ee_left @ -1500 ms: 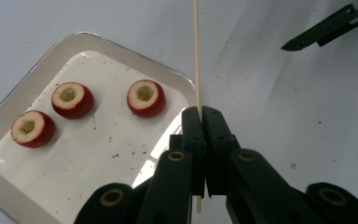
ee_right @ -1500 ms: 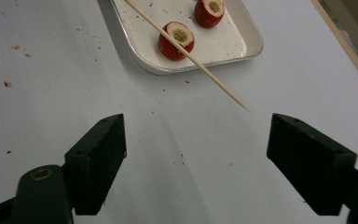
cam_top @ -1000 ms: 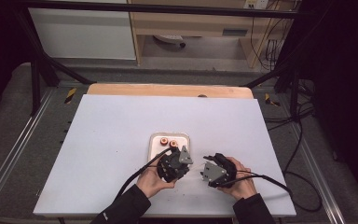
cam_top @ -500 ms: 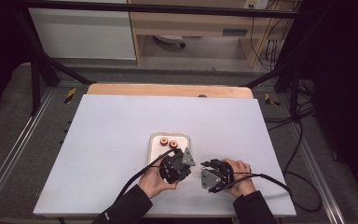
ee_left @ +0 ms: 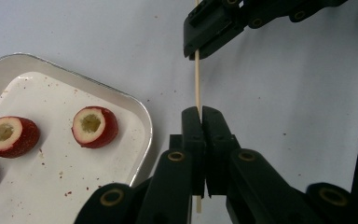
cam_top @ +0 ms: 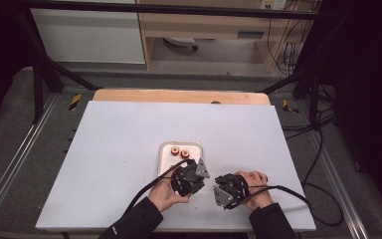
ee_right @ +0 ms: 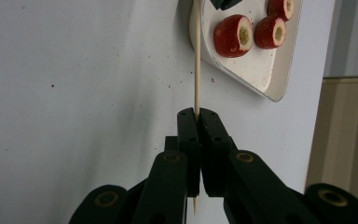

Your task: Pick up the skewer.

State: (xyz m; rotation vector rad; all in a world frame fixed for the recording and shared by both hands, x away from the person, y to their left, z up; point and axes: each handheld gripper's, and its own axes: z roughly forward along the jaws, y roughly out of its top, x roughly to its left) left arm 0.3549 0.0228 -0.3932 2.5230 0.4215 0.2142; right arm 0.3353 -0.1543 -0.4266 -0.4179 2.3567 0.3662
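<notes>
A thin wooden skewer [ee_left: 197, 84] runs from my left gripper [ee_left: 201, 112] up to my right gripper [ee_left: 198, 46]. Both are shut on it, one near each end. In the right gripper view the same skewer [ee_right: 197, 60] rises from my right gripper [ee_right: 197, 113], whose jaws have just been closing on it. In the high view the left gripper [cam_top: 205, 181] and right gripper [cam_top: 216, 185] face each other near the front edge. Hollowed strawberries [ee_left: 94, 127] [ee_right: 233, 35] lie in a white tray [ee_left: 140, 116] beside the left gripper.
The tray [cam_top: 166, 159] sits mid-table on a white tabletop [cam_top: 119, 149], just beyond the left hand. Black cables trail from both grippers toward the front and right. A wooden strip [cam_top: 179, 96] borders the table's far edge.
Both hands stay in place. The right gripper has turned slightly in the hand, its grey plate dropping a little toward the front edge.
</notes>
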